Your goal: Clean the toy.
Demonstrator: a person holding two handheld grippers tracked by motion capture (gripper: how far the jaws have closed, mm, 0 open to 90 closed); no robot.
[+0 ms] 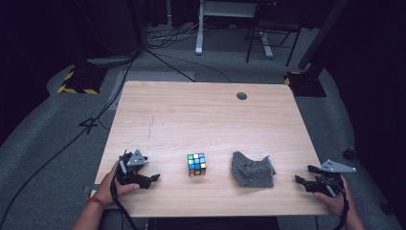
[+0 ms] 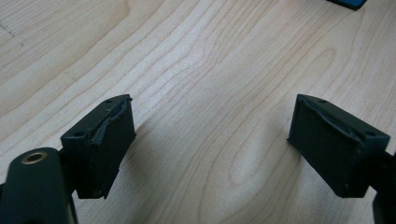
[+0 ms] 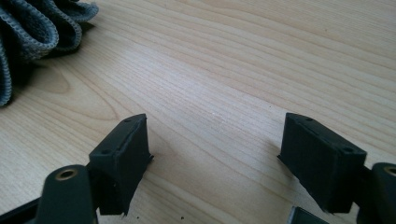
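Since nothing's been grabbed yet, the thing to sort out is which hand goes for what, and from the high view it's pretty clean: the cube (image 1: pixel 197 164) sits near the front edge of the table (image 1: pixel 201 110), roughly in the middle, with the grey cloth (image 1: pixel 252 168) just to its right, apart from it. Your left gripper (image 1: pixel 152 178) is resting at the front left corner with its tips aimed toward the cube, so the cube lies to that gripper's right along the front edge, while your right gripper (image 1: pixel 303 180) sits at the front right corner pointing back left at the cloth. I'd say left is the closer one for the cube and right is closer for the cloth. The cloth is a crumpled heap with no real long axis; the cube is square-on enough that either face pair should work. In the left gripper view, the left gripper (image 2: pixel 210 135) has its jaws spread wide with only bare wood between them, and a sliver of blue at the top right edge is probably the cube, though it's too cropped to swear by. In the right gripper view, the right gripper (image 3: pixel 212 140) is likewise spread with nothing pinched, and the cloth (image 3: pixel 32 32) bunches up at the upper left, ahead and off to the side of the jaws.
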